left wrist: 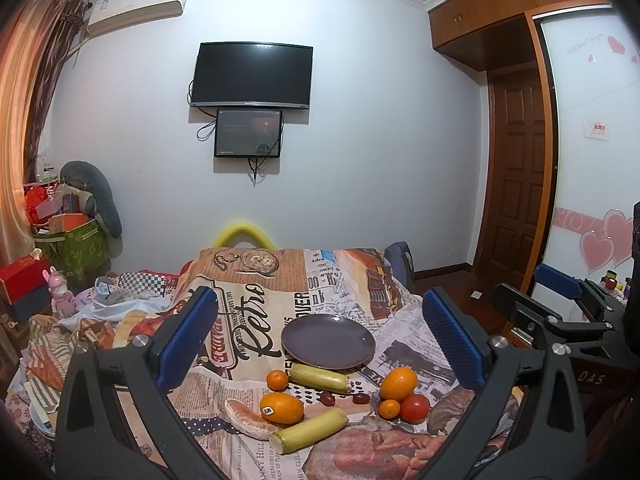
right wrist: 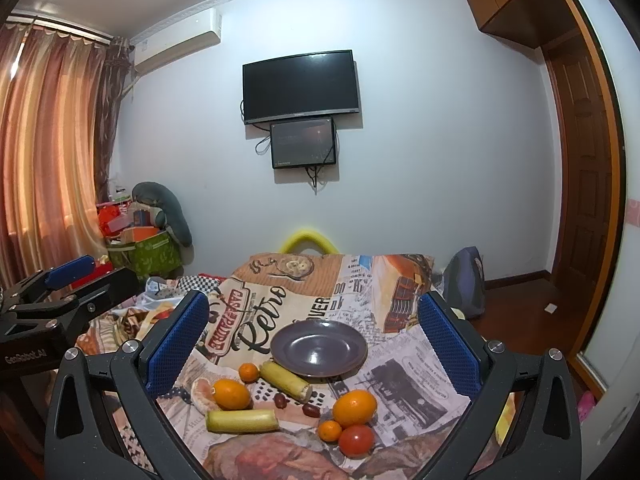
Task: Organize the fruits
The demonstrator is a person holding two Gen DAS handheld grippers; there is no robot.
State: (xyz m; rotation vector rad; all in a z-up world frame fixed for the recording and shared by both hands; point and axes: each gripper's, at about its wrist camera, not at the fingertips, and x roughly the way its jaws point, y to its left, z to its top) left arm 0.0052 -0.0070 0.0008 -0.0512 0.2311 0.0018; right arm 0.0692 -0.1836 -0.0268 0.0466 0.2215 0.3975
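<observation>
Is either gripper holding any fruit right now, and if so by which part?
Nothing is held. The left gripper and right gripper are both open above the cloth, and the plate is bare.

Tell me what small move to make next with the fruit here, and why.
Probably lower the right claw onto the tomato, the nearest fruit to it. Both claws are open and hold nothing, the plate is bare, and every fruit lies on the cloth in front of it.
</observation>
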